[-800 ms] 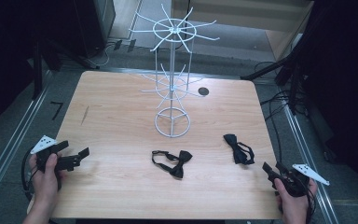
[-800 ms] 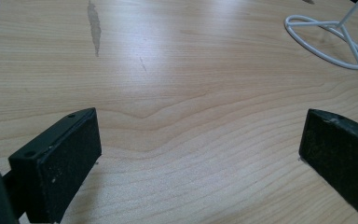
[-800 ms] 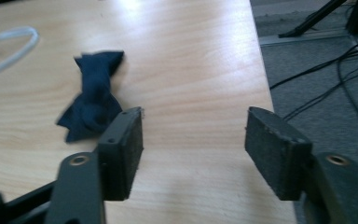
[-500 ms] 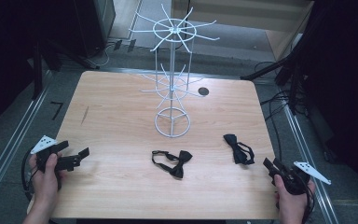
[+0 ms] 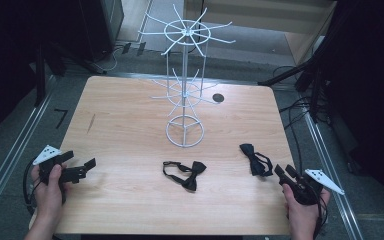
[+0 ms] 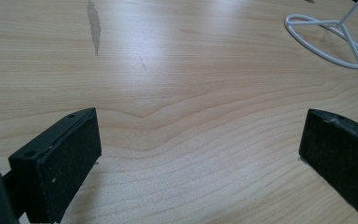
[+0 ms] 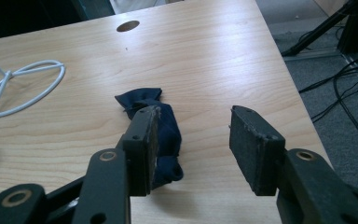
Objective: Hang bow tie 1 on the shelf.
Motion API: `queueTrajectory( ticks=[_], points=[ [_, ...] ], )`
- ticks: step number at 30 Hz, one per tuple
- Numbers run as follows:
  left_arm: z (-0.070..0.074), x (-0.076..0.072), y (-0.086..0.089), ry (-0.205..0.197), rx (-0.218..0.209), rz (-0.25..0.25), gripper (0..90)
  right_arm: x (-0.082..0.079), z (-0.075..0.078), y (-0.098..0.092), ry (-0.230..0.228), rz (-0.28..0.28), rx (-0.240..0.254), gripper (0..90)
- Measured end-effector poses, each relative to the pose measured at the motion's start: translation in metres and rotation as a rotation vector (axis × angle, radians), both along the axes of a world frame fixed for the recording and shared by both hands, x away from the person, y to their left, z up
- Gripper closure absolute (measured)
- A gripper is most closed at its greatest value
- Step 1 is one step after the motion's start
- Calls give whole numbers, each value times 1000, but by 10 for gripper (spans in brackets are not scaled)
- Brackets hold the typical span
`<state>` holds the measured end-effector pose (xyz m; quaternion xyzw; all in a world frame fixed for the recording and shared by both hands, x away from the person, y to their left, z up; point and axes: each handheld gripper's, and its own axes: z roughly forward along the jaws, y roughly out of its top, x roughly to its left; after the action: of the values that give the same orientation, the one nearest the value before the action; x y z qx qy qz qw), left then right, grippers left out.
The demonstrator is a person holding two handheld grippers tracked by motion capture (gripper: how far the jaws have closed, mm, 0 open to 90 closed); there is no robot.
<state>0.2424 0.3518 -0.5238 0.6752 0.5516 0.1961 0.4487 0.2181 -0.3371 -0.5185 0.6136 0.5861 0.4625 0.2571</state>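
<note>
A black bow tie with a looped strap (image 5: 185, 174) lies on the wooden table (image 5: 130, 115), in front of the white wire rack (image 5: 185, 85). A second, dark blue bow tie (image 5: 255, 160) lies near the right edge. My right gripper (image 5: 283, 170) sits just behind it, held low over the table. In the right gripper view its jaws stand open (image 7: 193, 135) with bare wood between them, and the blue bow tie (image 7: 168, 126) lies past the left jaw. My left gripper (image 5: 82, 159) rests open at the table's left front, with nothing between its jaws (image 6: 200, 154).
The rack's ring base (image 5: 185, 132) stands mid-table, with hooked arms spreading above it. A round cable hole (image 5: 218, 98) is behind it. A dark streak (image 5: 91, 122) marks the wood at the left. Cables and black stands (image 5: 305, 80) surround the table on the floor.
My right gripper has crept forward and a little left, closer to the blue bow tie. The left gripper and both bow ties have stayed put.
</note>
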Motion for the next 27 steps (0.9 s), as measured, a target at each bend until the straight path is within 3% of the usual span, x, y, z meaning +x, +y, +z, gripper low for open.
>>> queueTrajectory(
  ticks=[11,16,27],
  points=[
    [0,0,0,2,1,-1,0,6,-3,16,13,6,-34,558],
    [0,0,0,1,2,-2,0,10,-9,20,50,35,-9,498],
    [0,0,0,3,1,-4,0,15,-20,18,141,23,-22,569]
  ],
)
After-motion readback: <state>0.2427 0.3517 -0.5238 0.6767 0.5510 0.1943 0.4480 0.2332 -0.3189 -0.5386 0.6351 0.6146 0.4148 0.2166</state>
